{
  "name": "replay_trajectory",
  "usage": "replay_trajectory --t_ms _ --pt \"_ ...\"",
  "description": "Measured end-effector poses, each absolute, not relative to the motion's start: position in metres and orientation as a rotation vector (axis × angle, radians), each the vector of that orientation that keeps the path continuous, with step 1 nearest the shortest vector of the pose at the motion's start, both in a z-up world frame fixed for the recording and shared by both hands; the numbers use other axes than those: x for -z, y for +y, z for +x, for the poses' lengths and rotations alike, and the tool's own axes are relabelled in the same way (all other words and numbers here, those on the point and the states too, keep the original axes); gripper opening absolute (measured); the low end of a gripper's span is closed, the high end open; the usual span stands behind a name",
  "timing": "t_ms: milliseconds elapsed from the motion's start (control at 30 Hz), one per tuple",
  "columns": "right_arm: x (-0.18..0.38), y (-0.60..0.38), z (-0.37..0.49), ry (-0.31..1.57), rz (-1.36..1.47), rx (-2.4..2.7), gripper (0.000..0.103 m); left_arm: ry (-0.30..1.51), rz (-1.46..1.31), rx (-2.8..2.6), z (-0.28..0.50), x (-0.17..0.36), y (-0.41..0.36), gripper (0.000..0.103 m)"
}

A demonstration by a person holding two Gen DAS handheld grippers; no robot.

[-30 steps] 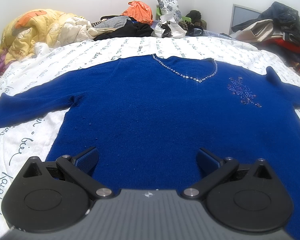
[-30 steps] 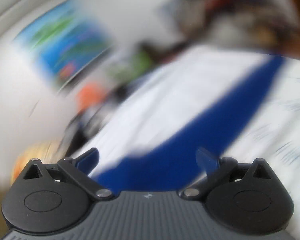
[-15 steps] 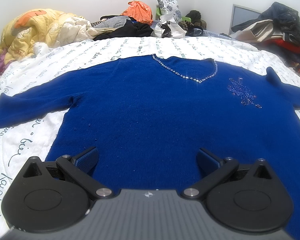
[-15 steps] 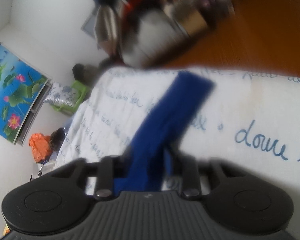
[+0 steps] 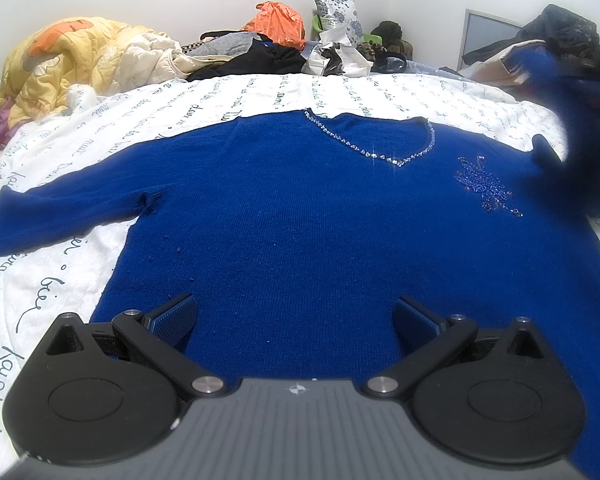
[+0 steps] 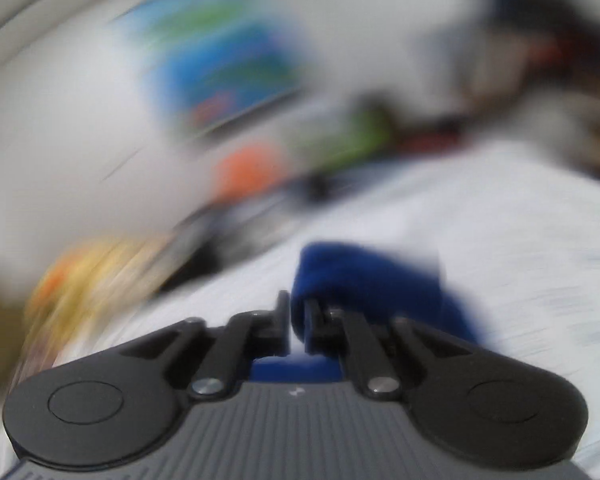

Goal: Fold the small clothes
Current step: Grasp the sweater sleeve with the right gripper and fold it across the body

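That soft, floppy royal-blue knit sweater point(image 5: 300, 232) drapes easily: right claw point(image 6: 298, 320) pinches its sleeve, left claw point(image 5: 294, 320) hovers wide above the hem.

My right view was smeared; the sweater's point(image 5: 300, 220) sleeve point(image 5: 580, 128) was a blur, its hem cut off.

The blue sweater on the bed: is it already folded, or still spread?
Mostly spread: the blue sweater lies flat on the bed, left sleeve out. The right tongs grip and lift the other sleeve.
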State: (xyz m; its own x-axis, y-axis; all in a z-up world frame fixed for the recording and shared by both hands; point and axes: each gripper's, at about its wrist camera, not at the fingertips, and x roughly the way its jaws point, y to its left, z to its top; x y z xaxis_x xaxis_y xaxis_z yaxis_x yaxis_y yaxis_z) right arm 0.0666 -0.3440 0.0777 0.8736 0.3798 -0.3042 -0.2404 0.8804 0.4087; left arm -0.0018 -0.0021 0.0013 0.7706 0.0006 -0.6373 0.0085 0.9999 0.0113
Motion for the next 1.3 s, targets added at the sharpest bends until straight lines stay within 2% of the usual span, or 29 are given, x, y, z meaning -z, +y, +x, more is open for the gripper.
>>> replay_trajectory --t_ms 33,67,100,300,467,567,600,667,700,900,1033,1100,1133,1167,1200,1233,1267,1300 --pt "-0.073 -0.302 0.059 0.444 0.288 -0.437 0.071 0.691 0.014 0.006 -0.001 -0.001 -0.002 0.103" --pt "-0.063 -0.267 0.050 0.502 0.223 -0.506 0.092 0.691 0.014 0.009 0.000 -0.001 -0.002 0.103" --pt "-0.053 -0.245 0.039 0.515 0.190 -0.533 0.099 0.691 0.012 0.013 0.000 -0.001 -0.002 0.103" --pt "0.003 -0.242 0.003 0.529 0.220 -0.459 0.099 0.711 -0.054 0.077 0.011 -0.010 0.005 0.103" --pt "0.019 -0.274 -0.001 0.507 0.369 -0.381 0.099 0.806 -0.423 0.130 0.080 -0.020 0.032 0.103" --pt "0.021 -0.271 0.007 0.533 0.385 -0.360 0.099 0.816 -0.440 0.073 0.118 -0.022 0.030 0.099" --pt "0.022 -0.271 0.009 0.534 0.393 -0.365 0.099 0.820 -0.394 0.070 0.128 -0.024 0.023 0.093" --pt "0.024 -0.270 0.012 0.543 0.401 -0.366 0.099 0.806 -0.229 0.030 0.141 -0.027 0.005 0.009" --pt "0.025 -0.271 0.011 0.543 0.409 -0.366 0.099 0.807 -0.154 -0.020 0.145 -0.030 0.000 0.004" --pt "0.027 -0.275 0.009 0.531 0.440 -0.353 0.099 0.610 -0.090 -0.178 0.124 -0.068 0.049 0.005" --pt "0.028 -0.273 0.012 0.538 0.439 -0.359 0.099 0.727 -0.029 -0.194 0.128 -0.042 0.075 0.005" --pt "0.028 -0.273 0.013 0.544 0.441 -0.361 0.099 0.785 0.025 -0.177 0.126 -0.024 0.074 0.010" --pt "0.029 -0.273 0.014 0.549 0.441 -0.362 0.099 0.749 0.038 -0.195 0.119 -0.025 0.072 0.019" --pt "0.029 -0.273 0.015 0.555 0.441 -0.365 0.099 0.723 0.035 -0.203 0.107 -0.028 0.073 0.039" --pt "0.027 -0.275 0.015 0.559 0.444 -0.369 0.099 0.683 0.010 -0.205 0.097 -0.036 0.076 0.053" --pt "0.022 -0.277 0.015 0.561 0.445 -0.373 0.099 0.622 -0.025 -0.200 0.086 -0.047 0.079 0.081" --pt "0.015 -0.280 0.016 0.556 0.437 -0.373 0.099 0.527 -0.069 -0.188 0.073 -0.061 0.081 0.099" --pt "0.005 -0.285 0.018 0.532 0.431 -0.371 0.099 0.463 -0.092 -0.169 0.069 -0.068 0.080 0.103"
